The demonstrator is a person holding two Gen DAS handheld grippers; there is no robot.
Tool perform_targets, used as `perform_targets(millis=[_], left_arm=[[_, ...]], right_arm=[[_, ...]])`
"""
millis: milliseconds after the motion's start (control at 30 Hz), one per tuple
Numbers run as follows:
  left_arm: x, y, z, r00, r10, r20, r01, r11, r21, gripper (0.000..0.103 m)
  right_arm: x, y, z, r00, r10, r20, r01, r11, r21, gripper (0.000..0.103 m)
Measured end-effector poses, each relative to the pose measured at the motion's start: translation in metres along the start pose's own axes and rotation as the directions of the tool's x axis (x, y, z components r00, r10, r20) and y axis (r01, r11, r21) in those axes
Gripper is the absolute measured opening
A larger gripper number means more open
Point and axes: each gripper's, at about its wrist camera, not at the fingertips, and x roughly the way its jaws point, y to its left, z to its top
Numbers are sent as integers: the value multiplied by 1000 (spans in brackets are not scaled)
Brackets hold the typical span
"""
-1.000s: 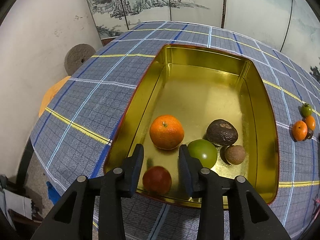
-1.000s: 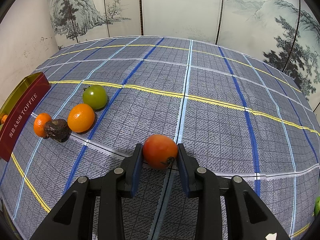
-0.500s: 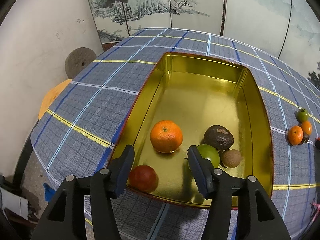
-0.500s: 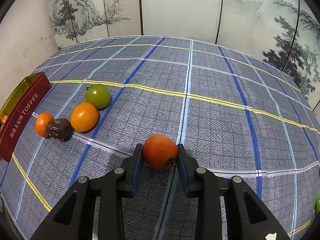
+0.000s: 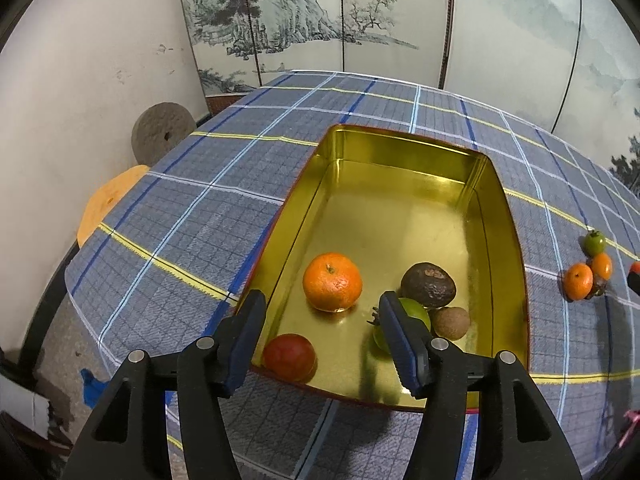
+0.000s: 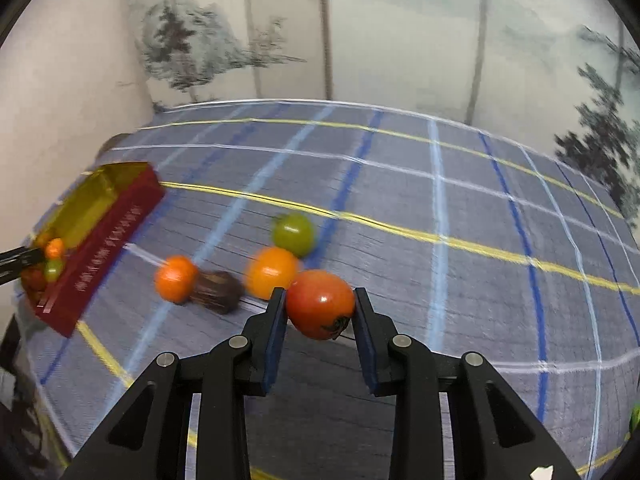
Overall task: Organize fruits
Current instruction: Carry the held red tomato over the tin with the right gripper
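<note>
A gold tin (image 5: 500, 208) with red outer walls lies on the plaid cloth; it also shows at the left of the right wrist view (image 6: 116, 236). In it lie a red tomato (image 5: 290, 356), an orange mandarin (image 5: 332, 286), a green fruit (image 5: 418, 314), a dark brown fruit (image 5: 428, 284) and a small brown one (image 5: 452, 322). My left gripper (image 5: 322, 340) is open and empty above the tin's near end. My right gripper (image 6: 320, 316) is shut on a red tomato (image 6: 320, 304) and holds it above the cloth.
Loose fruit lies on the cloth right of the tin: a green one (image 6: 292, 234), an orange one (image 6: 272, 272), a mandarin (image 6: 174, 278) and a dark brown one (image 6: 218, 292). A stone disc (image 5: 162, 134) and an orange stool (image 5: 108, 200) stand left of the table.
My left gripper opened, let the red tomato drop into the tin's near corner and drew back. My right gripper lifted its tomato and swung left toward the loose fruit and tin.
</note>
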Motion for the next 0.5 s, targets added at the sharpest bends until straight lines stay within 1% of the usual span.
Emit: perform_targets(millis=[100,233,300,500], left_arm=[[-5,5,0,1000,-3,10,3,1000,-15,60],[-11,12,1,1000,1,22,0,1000,-32,60],[-12,18,1,1000,6,23,-5,999,-42,60],[-17,32,-3,999,21,27,-19,998,-63,61]], right_arm=[[-4,28,8,998,57,9,-57,997,-47,30],[-5,71,17,988,153,6,-151,982,-108,30],[-4,95,22,979,202,-2,-200,969,-142,30],[3,158,34,949,312,-31,-311,926,-215,30]])
